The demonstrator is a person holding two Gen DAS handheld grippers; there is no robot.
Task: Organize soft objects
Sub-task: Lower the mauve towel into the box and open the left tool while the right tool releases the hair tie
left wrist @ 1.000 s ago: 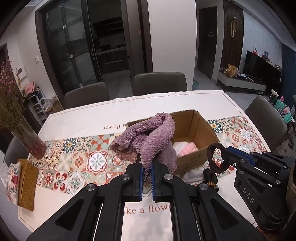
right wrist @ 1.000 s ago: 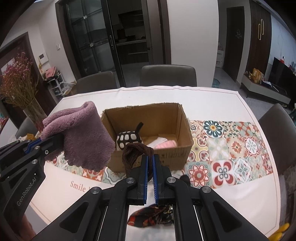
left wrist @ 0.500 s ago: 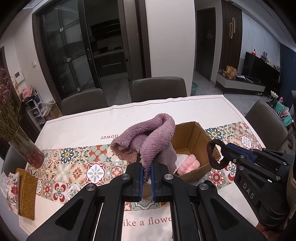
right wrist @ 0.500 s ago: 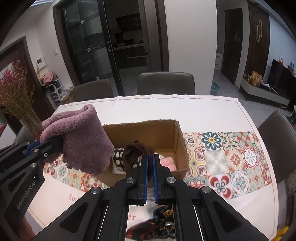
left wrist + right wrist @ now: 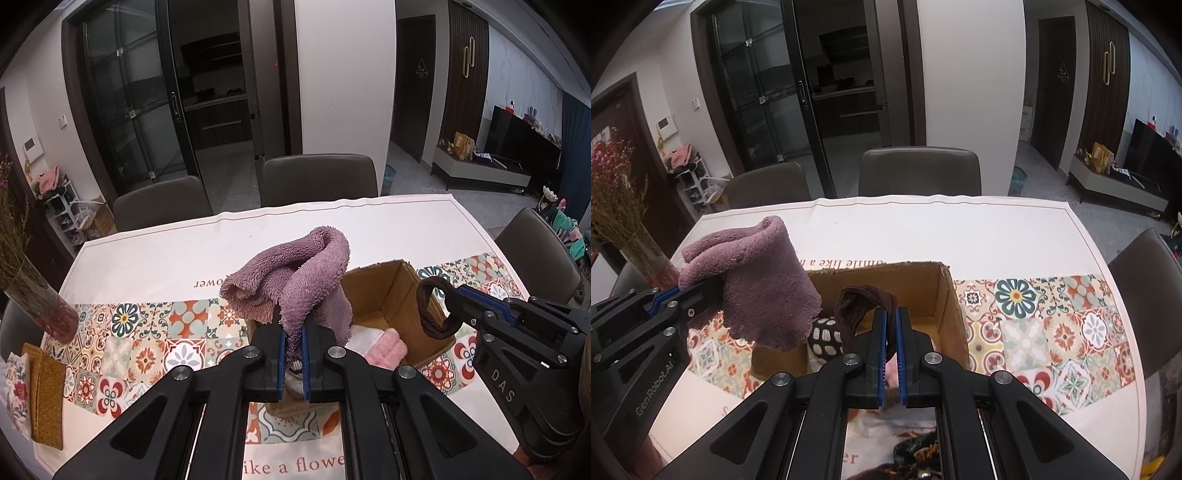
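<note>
So this one's roughly midway, I'd say. The cardboard box [image 5: 945,295] on the bench [image 5: 960,229] already has a few soft things in it: a pink rolled cloth [image 5: 384,349], something white under it, and a black-and-white patterned item [image 5: 825,336].

Both hands are loaded right now. The left gripper [image 5: 293,332] is clenched on a purple towel [image 5: 295,280], which flops over the tips and hangs above the box's near-left corner. The right gripper [image 5: 891,325] is pinched shut on a brown hair tie [image 5: 862,302], sitting over the open box at about 12 o'clock from its fingers.

What's left, as far as I can tell: drop both into the box, then deal with the dark patterned fabric [image 5: 919,454] lying on the bench at 6 o'clock, near edge. Can't tell what else is outside the frame.
</note>
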